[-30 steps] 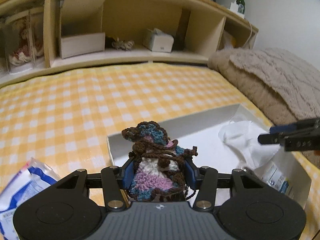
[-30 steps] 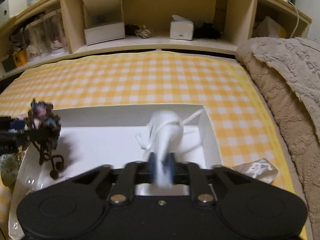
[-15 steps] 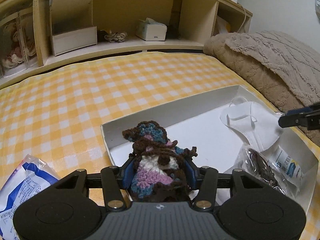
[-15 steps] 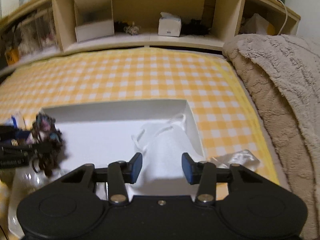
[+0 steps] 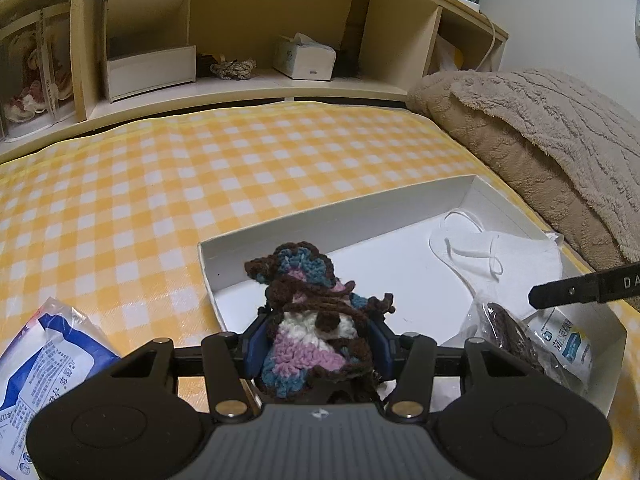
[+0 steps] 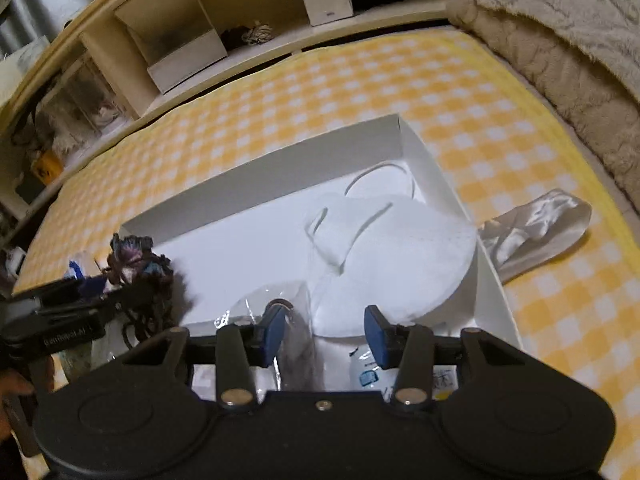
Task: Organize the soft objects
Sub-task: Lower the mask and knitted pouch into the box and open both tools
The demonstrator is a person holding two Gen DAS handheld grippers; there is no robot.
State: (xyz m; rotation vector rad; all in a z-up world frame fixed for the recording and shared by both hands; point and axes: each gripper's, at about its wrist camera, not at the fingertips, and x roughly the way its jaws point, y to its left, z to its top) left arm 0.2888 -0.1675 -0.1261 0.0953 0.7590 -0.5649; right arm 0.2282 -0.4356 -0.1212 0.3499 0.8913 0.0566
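My left gripper is shut on a crocheted piece in brown, blue, pink and white yarn, held over the left end of a shallow white box. It also shows in the right wrist view. A white face mask lies in the box's right end, also seen in the left wrist view. My right gripper is open and empty above the box's near edge, over a clear bag with dark yarn.
A blue and white plastic packet lies left of the box on the yellow checked cover. A white satin pouch lies right of the box. A beige blanket lies at the right. Shelves stand at the back.
My right gripper has let go of the white mask, which now lies in the box, and has opened and pulled back. My left gripper still holds the crocheted piece over the box.
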